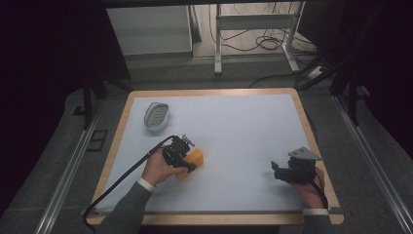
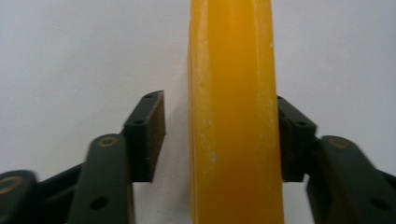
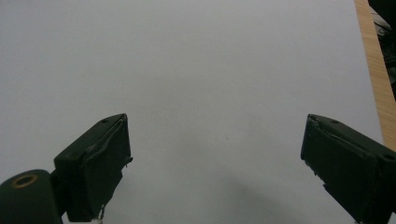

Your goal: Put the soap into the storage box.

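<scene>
White table (image 1: 243, 126), gripper (image 2: 219, 135) straddling soap (image 2: 233, 116)

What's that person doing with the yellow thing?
A person holds a gripper in each hand at a table. The left gripper is around a yellow block: one jaw touches it, the other has a small gap, so it isn't squeezed yet. The right gripper hangs open over bare table. A small white basket sits farther back.

soap bar (image 2: 233, 130): yellow-orange
worktop (image 1: 243, 131): pale grey mat, light wood edge
soap dish (image 1: 157, 116): white and grey
left hand-held gripper (image 2: 219, 135): black
</scene>
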`<state>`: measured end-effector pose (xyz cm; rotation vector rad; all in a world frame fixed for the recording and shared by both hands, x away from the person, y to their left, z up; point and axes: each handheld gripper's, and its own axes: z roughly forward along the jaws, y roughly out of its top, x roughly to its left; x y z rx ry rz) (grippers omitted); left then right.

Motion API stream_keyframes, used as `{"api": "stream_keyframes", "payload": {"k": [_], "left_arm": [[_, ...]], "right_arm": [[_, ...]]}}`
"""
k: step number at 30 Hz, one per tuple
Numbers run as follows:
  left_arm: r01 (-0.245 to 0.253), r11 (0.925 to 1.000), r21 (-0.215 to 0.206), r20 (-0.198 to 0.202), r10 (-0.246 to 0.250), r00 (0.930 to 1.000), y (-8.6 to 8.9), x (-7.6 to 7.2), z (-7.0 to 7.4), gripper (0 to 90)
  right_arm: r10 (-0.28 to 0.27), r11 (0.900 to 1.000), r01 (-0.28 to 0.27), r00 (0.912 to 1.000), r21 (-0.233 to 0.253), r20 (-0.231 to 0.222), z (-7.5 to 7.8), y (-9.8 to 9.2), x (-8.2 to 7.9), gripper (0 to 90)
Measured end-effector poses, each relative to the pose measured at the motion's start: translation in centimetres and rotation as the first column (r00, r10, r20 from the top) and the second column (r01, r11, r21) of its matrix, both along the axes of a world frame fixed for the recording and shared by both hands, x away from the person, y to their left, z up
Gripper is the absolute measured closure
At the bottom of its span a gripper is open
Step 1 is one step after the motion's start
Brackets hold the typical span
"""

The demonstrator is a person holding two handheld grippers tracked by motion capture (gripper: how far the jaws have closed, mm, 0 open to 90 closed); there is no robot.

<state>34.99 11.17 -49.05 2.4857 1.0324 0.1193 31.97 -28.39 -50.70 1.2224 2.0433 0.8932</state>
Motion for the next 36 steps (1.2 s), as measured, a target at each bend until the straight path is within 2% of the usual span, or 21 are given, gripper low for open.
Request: {"api": "stream_keyframes", "payload": {"k": [3,5,7,11,15,17,25,35,36], "left_arm": [[-0.003,1.0000,0.000,-0.017,0.003,0.9998,-0.1,0.2,-0.3,47.1],[0.005,0.9999,-0.015,-0.022,-0.006,0.9997,-0.3,0.0,-0.3,56.7],[0.002,1.0000,-0.007,-0.011,-0.002,0.9999,-0.3,-0.1,-0.3,59.7],[-0.001,1.0000,-0.008,-0.003,0.001,1.0000,-0.1,0.0,-0.2,60.9],[0.012,0.9998,-0.019,-0.029,-0.013,0.9995,0.2,0.2,0.0,61.1],[0.010,0.9993,-0.035,-0.029,-0.011,0.9995,0.4,0.3,0.3,61.1],[-0.011,0.9957,-0.092,0.004,0.012,0.9999,2.1,0.5,2.1,61.1],[-0.041,0.9925,-0.115,0.029,0.044,0.9986,3.7,0.8,3.4,61.1],[-0.045,0.9937,-0.103,0.054,0.051,0.9973,3.7,0.6,3.6,61.1]], "right_arm": [[-0.002,1.000,0.002,1.0000,-0.004,-0.007,-0.2,-0.1,0.1,8.2],[-0.007,1.000,0.007,1.0000,0.000,-0.006,-0.1,-0.1,0.1,8.2],[-0.008,1.000,0.008,1.0000,-0.001,-0.002,-0.1,-0.1,0.0,8.2],[-0.005,1.000,0.005,1.0000,0.000,-0.001,0.0,-0.1,0.0,8.2],[-0.008,1.000,0.008,1.0000,0.003,0.006,0.1,-0.2,0.0,8.3],[-0.011,1.000,0.011,0.9999,0.004,0.007,0.1,-0.3,0.0,8.2],[-0.015,1.000,0.015,0.9998,0.006,0.015,0.3,-0.4,-0.1,8.3],[-0.017,1.000,0.017,0.9998,0.001,0.011,0.1,-0.4,-0.1,8.3],[-0.019,1.000,0.019,0.9998,0.000,0.010,0.1,-0.5,-0.1,8.2]]}}
